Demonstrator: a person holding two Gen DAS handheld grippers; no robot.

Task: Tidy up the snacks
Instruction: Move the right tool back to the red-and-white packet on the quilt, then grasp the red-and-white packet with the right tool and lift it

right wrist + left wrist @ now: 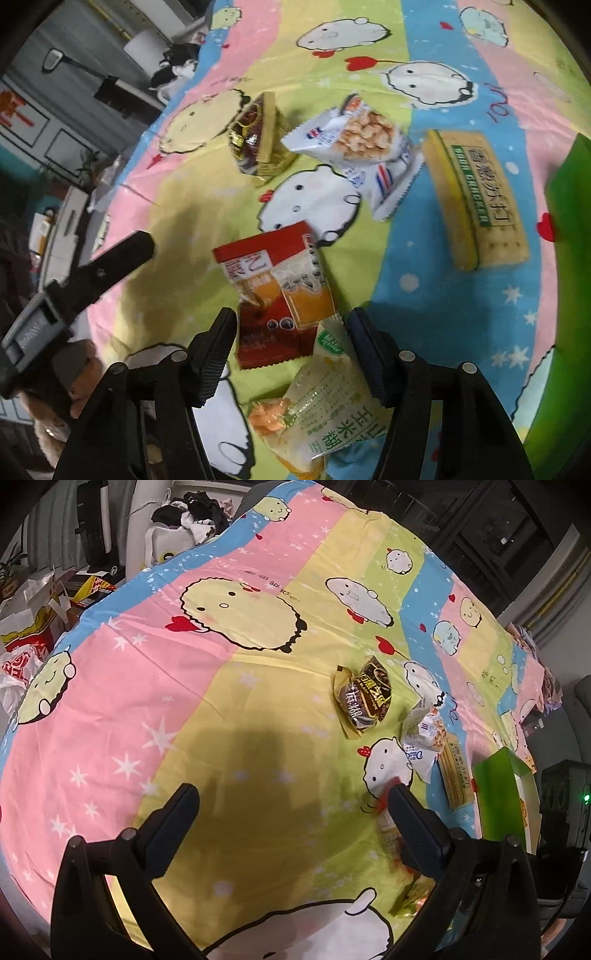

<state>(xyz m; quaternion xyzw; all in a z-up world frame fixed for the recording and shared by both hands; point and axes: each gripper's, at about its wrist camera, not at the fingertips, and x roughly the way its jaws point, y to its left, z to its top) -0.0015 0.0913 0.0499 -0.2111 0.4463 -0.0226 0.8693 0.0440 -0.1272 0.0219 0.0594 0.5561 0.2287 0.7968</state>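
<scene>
Snacks lie scattered on the cartoon bedsheet (424, 266), probably awaiting sorting into the green box (565, 258) at the right. The left gripper (291, 805) hovers wide open, empty. The right gripper (291, 325), fingers half open, straddles the pale corn packet (328, 398); contact is unclear.

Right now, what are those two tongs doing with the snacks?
Left tongs open, empty. Right tongs open over red packet and corn packet, neither visibly clamped. Green box at right, nothing in the way.
</scene>
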